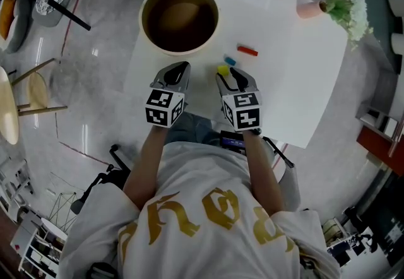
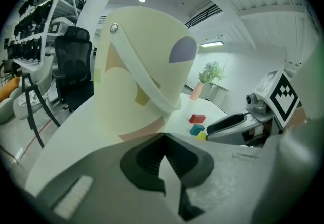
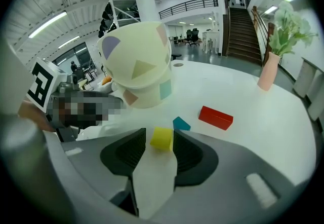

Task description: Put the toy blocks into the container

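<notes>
The yellow block is seen resting on the white table, framed by the spread jaws of the right gripper, whose pads are not pressed on it. It is judged light, stiff and smooth, best pinched squarely on its flat opposite faces. The blue block and red block are laid just beyond, with the container behind them. The left gripper is held empty beside the container, jaws pressed together.

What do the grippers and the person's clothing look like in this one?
Both the left gripper and right gripper have grey bodies with black ribbed pads, and each carries a white cube with black square markers. The person wears a white short-sleeved shirt with gold print.
</notes>
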{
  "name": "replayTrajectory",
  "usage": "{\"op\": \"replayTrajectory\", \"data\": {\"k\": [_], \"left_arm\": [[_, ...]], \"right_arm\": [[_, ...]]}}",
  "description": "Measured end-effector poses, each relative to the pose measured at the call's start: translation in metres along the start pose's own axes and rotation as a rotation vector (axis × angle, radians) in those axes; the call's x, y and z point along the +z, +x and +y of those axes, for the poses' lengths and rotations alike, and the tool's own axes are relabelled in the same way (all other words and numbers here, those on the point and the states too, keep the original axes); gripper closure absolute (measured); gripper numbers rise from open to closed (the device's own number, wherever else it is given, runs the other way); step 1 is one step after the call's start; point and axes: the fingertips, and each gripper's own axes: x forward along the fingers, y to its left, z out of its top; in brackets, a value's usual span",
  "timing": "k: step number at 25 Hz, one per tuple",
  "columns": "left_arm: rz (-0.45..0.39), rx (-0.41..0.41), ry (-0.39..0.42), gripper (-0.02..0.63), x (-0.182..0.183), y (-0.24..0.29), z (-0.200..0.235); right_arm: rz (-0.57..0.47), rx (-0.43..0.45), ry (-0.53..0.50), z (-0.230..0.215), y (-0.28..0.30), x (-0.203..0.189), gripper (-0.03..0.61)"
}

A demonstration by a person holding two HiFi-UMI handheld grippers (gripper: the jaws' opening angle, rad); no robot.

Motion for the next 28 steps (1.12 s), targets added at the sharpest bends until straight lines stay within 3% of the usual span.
{"op": "replayTrajectory", "data": {"k": [13, 28], "left_arm": [[0.006, -0.009, -0.008, 0.614, -0.002, 0.007, 0.013], [0.007, -0.027, -0.017, 0.614, -0.004, 0.012, 0.005]], "right_arm": [[0.058, -0.062, 0.008, 0.000, 0.015, -0.014, 0.393], [0.056, -0.050, 0.044, -0.003, 0.013, -0.015, 0.416]]}}
